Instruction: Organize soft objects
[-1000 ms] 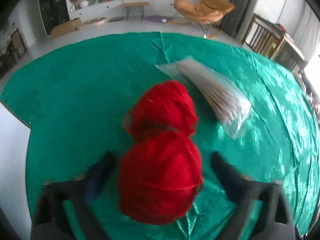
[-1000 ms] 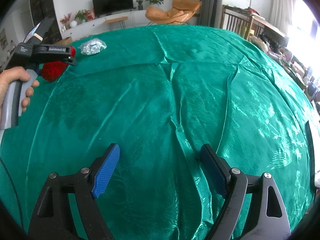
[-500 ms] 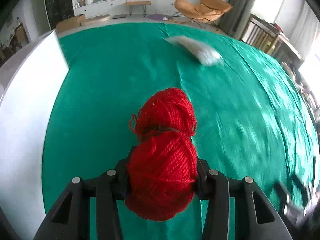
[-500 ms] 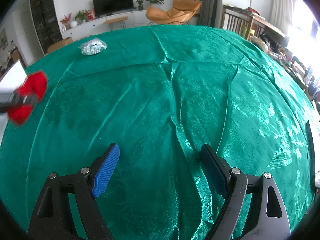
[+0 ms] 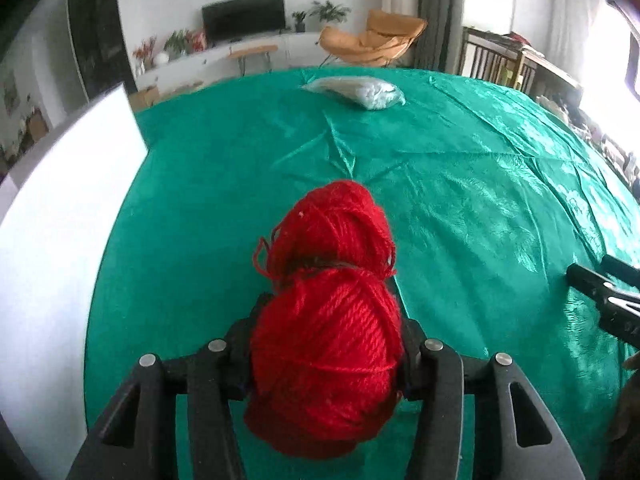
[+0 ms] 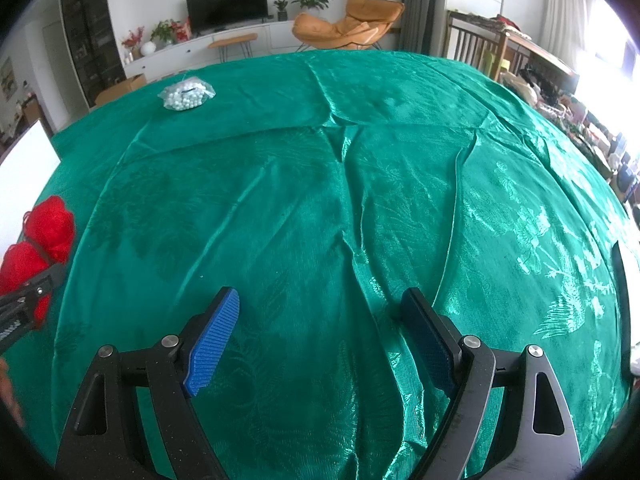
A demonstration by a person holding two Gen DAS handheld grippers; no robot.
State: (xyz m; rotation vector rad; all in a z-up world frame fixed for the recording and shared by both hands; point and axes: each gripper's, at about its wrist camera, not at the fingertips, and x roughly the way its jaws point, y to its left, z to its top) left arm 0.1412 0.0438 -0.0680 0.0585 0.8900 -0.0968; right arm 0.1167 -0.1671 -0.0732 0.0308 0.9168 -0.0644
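- Left wrist view: my left gripper (image 5: 326,354) is clamped on the near lobe of the red yarn skein (image 5: 326,312), jaws pressed in from both sides. The far lobe pokes forward past the fingers, and the skein hangs over the green cloth (image 5: 460,184) of the counter, towards its left edge.
- A white board (image 5: 52,216) stands along that left edge. A clear bag of white balls (image 5: 356,90) lies near the far edge, well apart from the yarn.
- Handling, as I judge it: the yarn is light and squashy, so it gives under the pads. A loose loop at its waist could snag. Gripping across a full lobe, as now, looks safer than pinching the narrow middle band.
- Right wrist view: my right gripper (image 6: 320,334) is wide open and holds nothing, above the near part of the counter. The blue pads (image 6: 212,338) are bare.
- From here the yarn (image 6: 44,236) shows at the left edge, held in the other gripper. The bag (image 6: 187,93) sits by the far left corner. It looks slippery and shifting, so I would take it across its bulk.
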